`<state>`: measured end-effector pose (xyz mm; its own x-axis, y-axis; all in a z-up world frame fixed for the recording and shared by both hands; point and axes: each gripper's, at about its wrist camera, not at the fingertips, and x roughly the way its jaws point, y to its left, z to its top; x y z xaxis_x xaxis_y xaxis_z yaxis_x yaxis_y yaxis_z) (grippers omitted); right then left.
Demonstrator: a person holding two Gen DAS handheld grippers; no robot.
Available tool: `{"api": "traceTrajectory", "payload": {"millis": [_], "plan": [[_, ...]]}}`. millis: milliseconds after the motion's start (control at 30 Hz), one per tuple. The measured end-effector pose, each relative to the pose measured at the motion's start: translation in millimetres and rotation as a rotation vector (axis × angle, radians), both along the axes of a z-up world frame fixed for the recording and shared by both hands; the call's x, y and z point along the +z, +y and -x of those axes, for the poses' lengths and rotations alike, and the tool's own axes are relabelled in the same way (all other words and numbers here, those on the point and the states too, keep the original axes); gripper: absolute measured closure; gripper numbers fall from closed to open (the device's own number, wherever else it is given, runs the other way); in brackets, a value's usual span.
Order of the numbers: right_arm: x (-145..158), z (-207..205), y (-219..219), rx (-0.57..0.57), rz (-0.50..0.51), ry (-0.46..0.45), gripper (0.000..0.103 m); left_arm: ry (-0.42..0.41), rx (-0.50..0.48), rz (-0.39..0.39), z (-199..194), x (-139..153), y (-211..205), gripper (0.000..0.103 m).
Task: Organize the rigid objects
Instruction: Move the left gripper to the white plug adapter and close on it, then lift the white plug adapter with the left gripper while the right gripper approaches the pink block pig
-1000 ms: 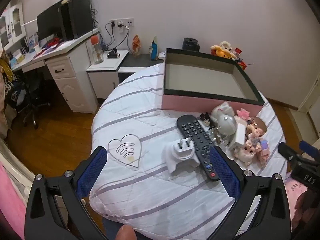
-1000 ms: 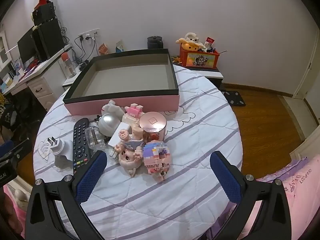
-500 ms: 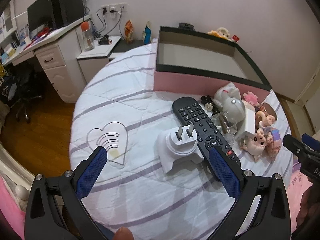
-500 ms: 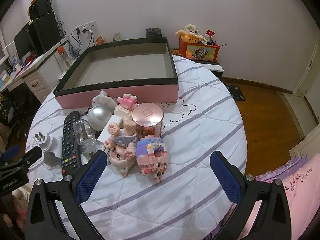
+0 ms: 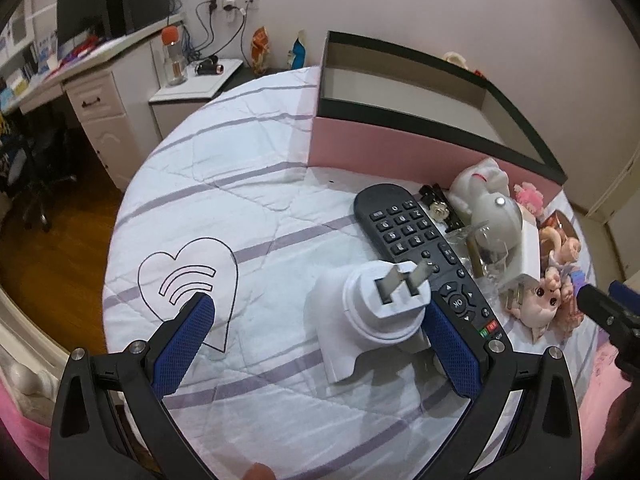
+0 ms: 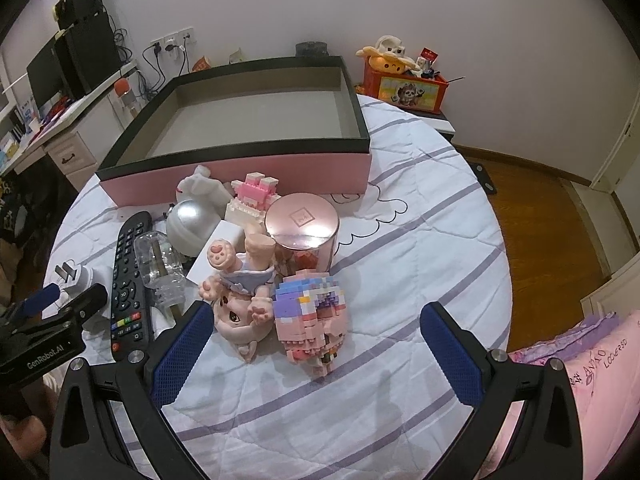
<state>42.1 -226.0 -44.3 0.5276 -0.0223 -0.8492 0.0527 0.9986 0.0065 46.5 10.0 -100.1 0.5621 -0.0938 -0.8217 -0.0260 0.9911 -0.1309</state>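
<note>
A white plug adapter [image 5: 372,312] with two prongs up lies on the round table, just inside my open left gripper [image 5: 316,328], nearer its right finger. A black remote [image 5: 428,256] lies beside it. My right gripper [image 6: 312,336] is open over a pink pig doll [image 6: 236,308] and a pastel block figure [image 6: 312,312]. Behind them stand a rose-gold round tin [image 6: 302,228], a clear bottle [image 6: 160,264] and a silver-white dome [image 6: 188,224]. The open pink box [image 6: 248,168] with a black rim sits at the back, with nothing in it.
The table has a white striped quilted cover [image 5: 256,200]. A desk with monitor [image 5: 92,12] and a side cabinet [image 5: 196,84] stand to the left. An orange toy box [image 6: 404,88] sits behind the table. Pink bedding [image 6: 592,380] lies at the right.
My left gripper has moved down and forward, so the plug adapter now sits between its fingers. My right gripper has moved closer to the pig doll and block figure.
</note>
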Motion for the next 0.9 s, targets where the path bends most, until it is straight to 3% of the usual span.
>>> {"api": "traceTrajectory", "payload": {"millis": [200,333,433,533,700,900], "plan": [[-5.9,-4.9,1.4,0.01,-0.004,0.011,0.0,0.01,0.011,-0.007,-8.7,-12.0,4.1,0.0],[-9.5,-6.5,3.2,0.019,-0.006,0.02,0.0,0.004,-0.002,-0.078,-11.4,-19.0,-3.2,0.001],[-11.7,-7.6,2.4,0.018,-0.009,0.027,0.0,-0.004,-0.006,-0.069,-12.6,-17.8,-0.6,0.004],[-13.9,-9.8,1.7,0.016,-0.015,0.03,0.0,-0.014,-0.016,-0.067,-14.8,-15.9,1.9,0.015],[-14.5,-12.4,2.7,0.021,-0.018,0.03,0.0,-0.034,-0.028,-0.064,-13.5,-14.1,3.9,0.046],[-16.4,-9.4,2.3,0.018,-0.02,0.032,0.0,-0.051,-0.053,-0.042,-10.0,-13.7,5.9,0.048]]}}
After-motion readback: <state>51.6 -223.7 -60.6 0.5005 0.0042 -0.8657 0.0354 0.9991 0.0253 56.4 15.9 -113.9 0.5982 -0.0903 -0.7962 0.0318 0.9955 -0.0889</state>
